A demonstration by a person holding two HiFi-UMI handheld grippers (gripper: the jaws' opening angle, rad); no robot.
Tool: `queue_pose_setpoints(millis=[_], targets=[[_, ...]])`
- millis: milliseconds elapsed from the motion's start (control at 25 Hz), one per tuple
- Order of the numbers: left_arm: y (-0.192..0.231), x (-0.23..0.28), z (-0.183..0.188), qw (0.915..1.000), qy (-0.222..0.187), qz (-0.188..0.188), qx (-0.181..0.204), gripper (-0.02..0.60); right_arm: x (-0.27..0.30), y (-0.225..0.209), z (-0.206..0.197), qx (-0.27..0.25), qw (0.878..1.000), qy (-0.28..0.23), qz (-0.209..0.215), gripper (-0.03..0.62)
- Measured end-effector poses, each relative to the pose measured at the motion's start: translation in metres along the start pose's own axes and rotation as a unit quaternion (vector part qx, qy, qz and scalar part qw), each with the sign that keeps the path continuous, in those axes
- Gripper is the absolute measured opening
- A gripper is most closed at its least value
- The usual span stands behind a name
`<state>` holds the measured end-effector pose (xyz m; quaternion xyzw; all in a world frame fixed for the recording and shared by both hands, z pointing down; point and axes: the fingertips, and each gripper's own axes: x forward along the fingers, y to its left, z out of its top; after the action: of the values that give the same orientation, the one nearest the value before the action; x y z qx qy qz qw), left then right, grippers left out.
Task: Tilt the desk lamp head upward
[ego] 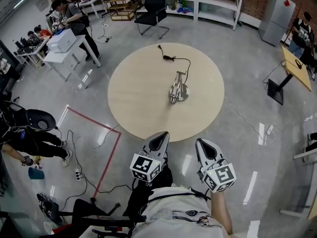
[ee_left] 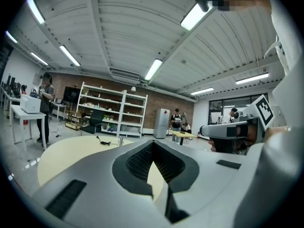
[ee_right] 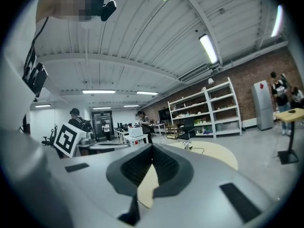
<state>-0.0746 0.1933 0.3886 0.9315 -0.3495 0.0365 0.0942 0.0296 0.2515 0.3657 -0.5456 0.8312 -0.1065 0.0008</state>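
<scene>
The lamp (ego: 178, 89) sits a little right of the middle of the round table (ego: 133, 108), folded low over its base. Its cord (ego: 173, 58) trails off toward the far edge. Both tools are held back at the near rim, well apart from the lamp. The left gripper (ego: 159, 140) has its 2 jaws pressed together with nothing between them, and the right gripper (ego: 204, 148) is the same, closed and empty. As I read it, nothing of the tilt has begun.

What worries me is the base. It looks small and light. If 1 gripper pushes the head up while the other does not pin the base, the whole lamp would likely slide or tip rather than hinge. Going in with jaws closed, a nudge could skid off the shiny metal. The long reach across the table makes aiming harder, and a snagged cord could drag the lamp sideways.
</scene>
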Motion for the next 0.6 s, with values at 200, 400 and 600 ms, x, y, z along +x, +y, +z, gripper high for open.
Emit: queue_pose_setpoints(millis=[200,400,600], targets=[[0.056,0.044,0.018,0.9998,0.009,-0.017,0.002,-0.009,0.068,-0.025,0.025,-0.009,1.0,-0.005,-0.011,0.003],[0.107,0.076,0.021,0.9993,0.028,-0.023,-0.009,-0.009,0.127,-0.043,0.031,-0.008,1.0,0.01,-0.015,0.003],[0.149,0.106,0.015,0.9981,0.047,-0.035,-0.019,-0.009,0.177,-0.062,0.026,-0.009,0.999,0.03,-0.019,0.003]])
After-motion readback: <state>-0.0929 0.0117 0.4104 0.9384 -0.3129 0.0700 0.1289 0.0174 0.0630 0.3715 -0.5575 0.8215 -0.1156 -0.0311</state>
